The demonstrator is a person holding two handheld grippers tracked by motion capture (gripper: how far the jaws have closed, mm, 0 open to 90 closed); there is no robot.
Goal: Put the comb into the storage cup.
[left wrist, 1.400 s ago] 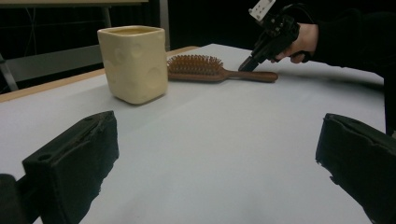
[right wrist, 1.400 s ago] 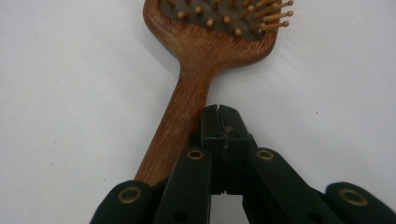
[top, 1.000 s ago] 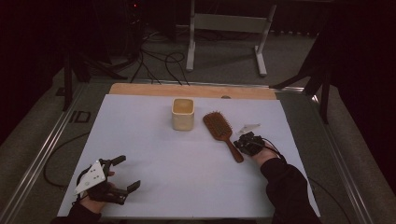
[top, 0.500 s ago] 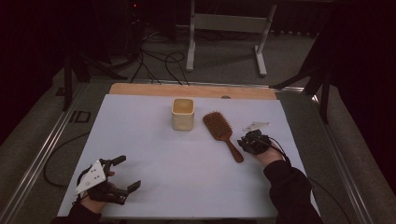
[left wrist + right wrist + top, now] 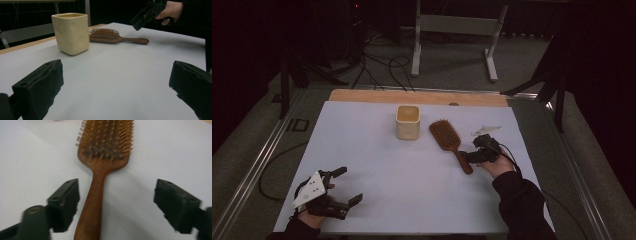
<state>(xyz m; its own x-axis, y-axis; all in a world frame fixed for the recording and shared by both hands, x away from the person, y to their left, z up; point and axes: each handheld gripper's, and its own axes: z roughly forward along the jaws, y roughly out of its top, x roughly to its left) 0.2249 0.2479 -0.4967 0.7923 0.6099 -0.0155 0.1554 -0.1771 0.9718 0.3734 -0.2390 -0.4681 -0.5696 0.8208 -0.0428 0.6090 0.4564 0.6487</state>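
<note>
Hovering over the brush (image 5: 450, 142) handle, the right gripper (image 5: 476, 153) has its jaws spread wide; they have just been opening. In the right gripper view the handle (image 5: 92, 207) lies between the two jaws, closer to the left-hand one, with neither pad pressing on it.

Brush: wooden paddle type, lying flat on the white tabletop (image 5: 412, 190), bristles up, head toward the far edge, handle toward the person. It sits right of centre in the high view, just beside a cream cup (image 5: 407, 121) and apart from it.

Cup: square-sided, upright, shallow round dimples on its walls in the left gripper view.

Left gripper (image 5: 343, 189): low at the near left corner of the tabletop, jaws wide apart, nothing between them. Its own view looks across bare tabletop toward cup (image 5: 71, 33) and brush (image 5: 115, 36), with the other hand (image 5: 170, 11) raised above the handle end.

Small pale item (image 5: 485, 130) lies beyond the right gripper; too small to identify.
</note>
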